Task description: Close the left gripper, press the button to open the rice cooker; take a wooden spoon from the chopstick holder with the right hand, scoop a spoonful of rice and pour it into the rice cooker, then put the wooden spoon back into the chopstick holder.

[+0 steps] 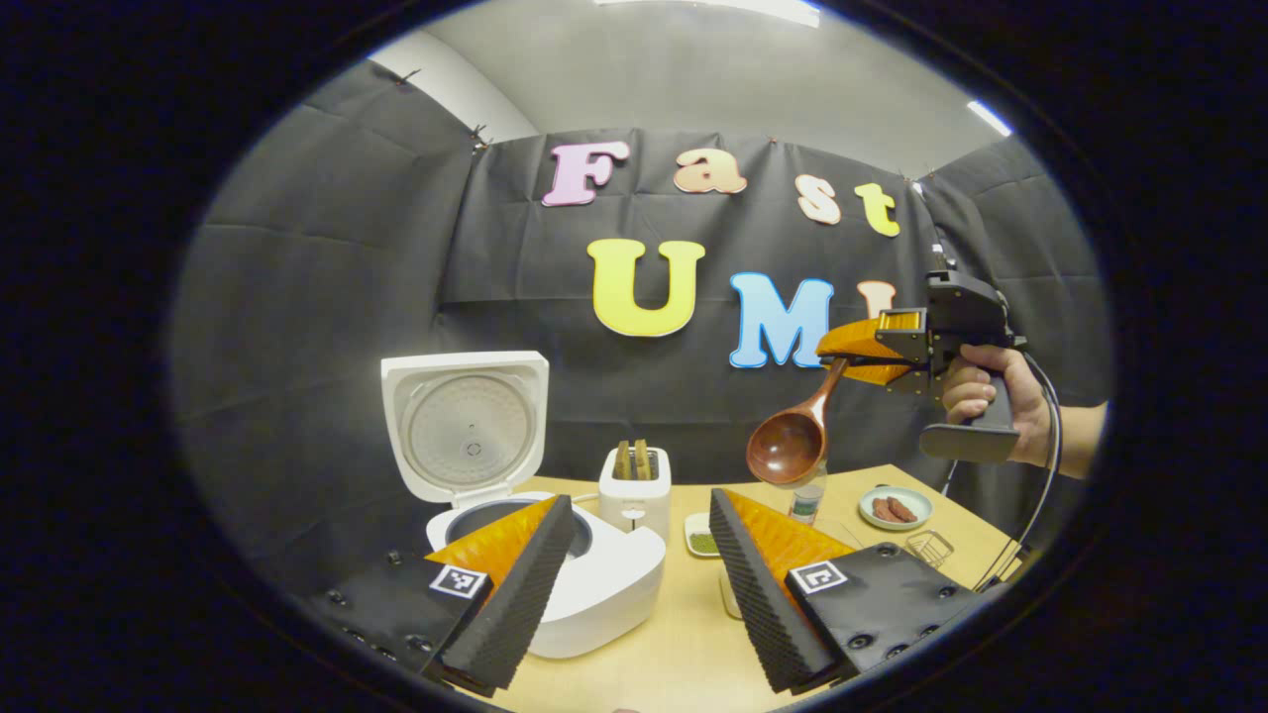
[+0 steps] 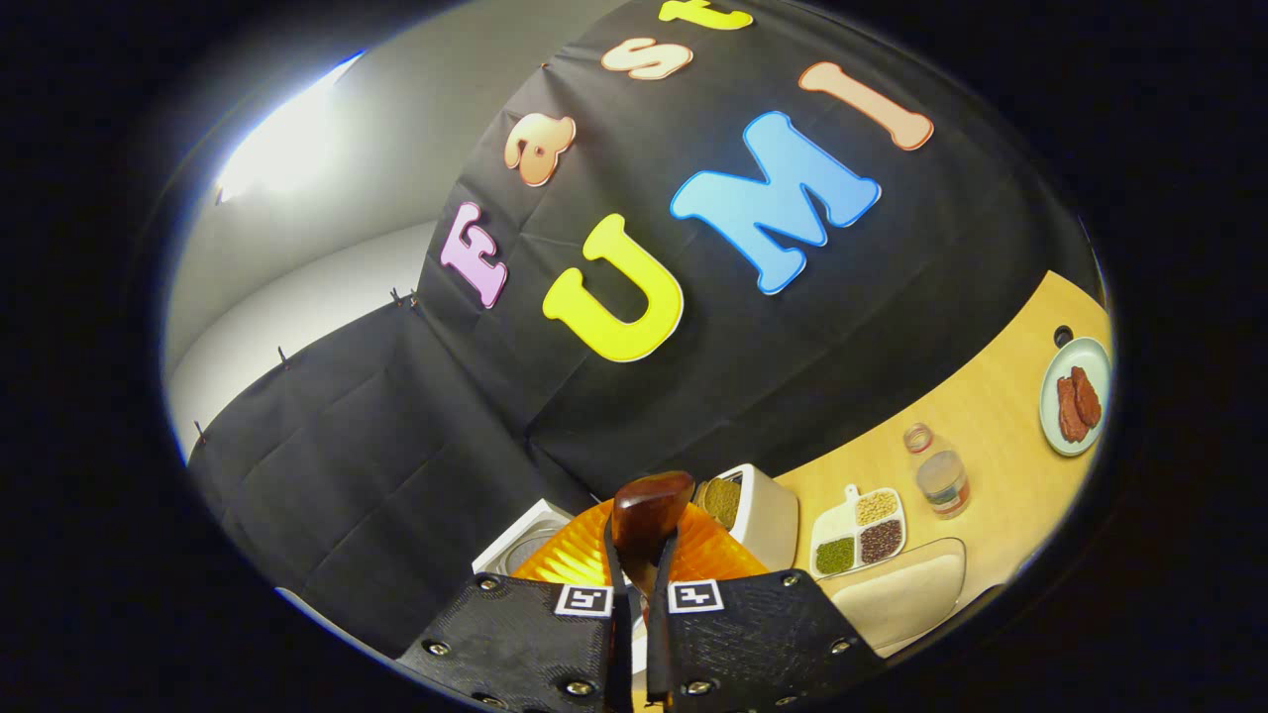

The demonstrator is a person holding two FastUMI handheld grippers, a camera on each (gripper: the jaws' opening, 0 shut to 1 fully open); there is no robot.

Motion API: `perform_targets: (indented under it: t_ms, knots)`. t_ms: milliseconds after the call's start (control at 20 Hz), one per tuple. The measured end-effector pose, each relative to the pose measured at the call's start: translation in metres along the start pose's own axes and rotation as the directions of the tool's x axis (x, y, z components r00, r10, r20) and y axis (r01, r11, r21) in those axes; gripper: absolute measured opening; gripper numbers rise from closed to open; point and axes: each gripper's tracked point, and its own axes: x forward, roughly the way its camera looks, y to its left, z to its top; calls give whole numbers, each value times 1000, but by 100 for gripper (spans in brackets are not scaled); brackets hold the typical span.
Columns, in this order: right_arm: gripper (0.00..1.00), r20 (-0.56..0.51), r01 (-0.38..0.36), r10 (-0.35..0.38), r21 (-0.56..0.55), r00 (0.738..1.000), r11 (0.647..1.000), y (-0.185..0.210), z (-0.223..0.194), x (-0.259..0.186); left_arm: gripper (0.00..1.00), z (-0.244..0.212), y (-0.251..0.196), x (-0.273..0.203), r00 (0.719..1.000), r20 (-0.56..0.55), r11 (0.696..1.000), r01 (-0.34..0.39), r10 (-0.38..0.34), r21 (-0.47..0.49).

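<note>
Spoon bowl hangs below the right tool, which is clamped on the wooden spoon handle; the rice tray lies beneath it on the desk. Left tool stands open beside the open rice cooker.

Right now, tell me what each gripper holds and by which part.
The right gripper holds the wooden spoon by the end of its handle, bowl hanging down. The left gripper is open and holds nothing.

Left gripper view looks level across the table; right gripper view tilts, high; both share the toaster at 6 o'clock.
</note>
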Motion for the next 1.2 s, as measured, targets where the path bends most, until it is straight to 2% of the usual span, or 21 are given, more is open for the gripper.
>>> perform_targets:
  t_ms: [100,200,250,300,350,400,650,750,800,900,950,1000,1050,1150,1200]
  knots:
    - [6,23,23,-23,-5,999,1000,-16,13,-19,98,4,-17,2,1000,3,1000,19,-19,9]
    - [6,40,46,-46,-12,998,999,-30,24,-37,95,4,-35,5,999,-1,999,44,-44,22]
    - [6,43,60,-60,-18,997,998,-37,32,-45,99,1,-42,10,999,-3,998,46,-46,37]
    - [6,50,76,-75,-22,996,997,-45,39,-54,93,1,-48,11,999,-3,998,53,-53,41]
    - [6,59,90,-88,-27,994,996,-51,45,-62,99,-1,-54,11,998,-6,997,59,-59,39]
    - [6,71,103,-101,-32,992,994,-58,52,-71,95,-1,-61,11,998,-9,997,64,-63,38]
    - [6,122,172,-164,-53,979,984,-94,72,-110,95,4,-87,12,995,-10,995,96,-95,18]
    - [6,131,220,-209,-73,969,973,-116,76,-125,99,5,-95,14,995,-8,995,96,-96,20]
    - [6,132,239,-227,-80,965,968,-125,78,-131,92,6,-97,14,996,-8,995,94,-94,19]
    - [6,144,276,-262,-92,954,957,-141,78,-144,92,8,-103,14,996,-7,995,93,-93,24]
    - [6,154,304,-286,-106,946,947,-152,77,-150,96,6,-106,13,996,-9,995,92,-91,30]
    - [6,158,332,-312,-121,937,935,-164,76,-157,92,4,-108,12,996,-13,995,90,-90,35]
    - [6,153,355,-335,-132,930,926,-173,71,-162,95,2,-110,11,996,-15,995,88,-88,36]
    - [6,144,387,-369,-136,918,912,-189,65,-171,96,1,-113,9,997,-17,996,81,-80,34]
    - [6,143,413,-394,-136,908,901,-200,62,-176,93,1,-112,9,997,-17,997,70,-69,39]
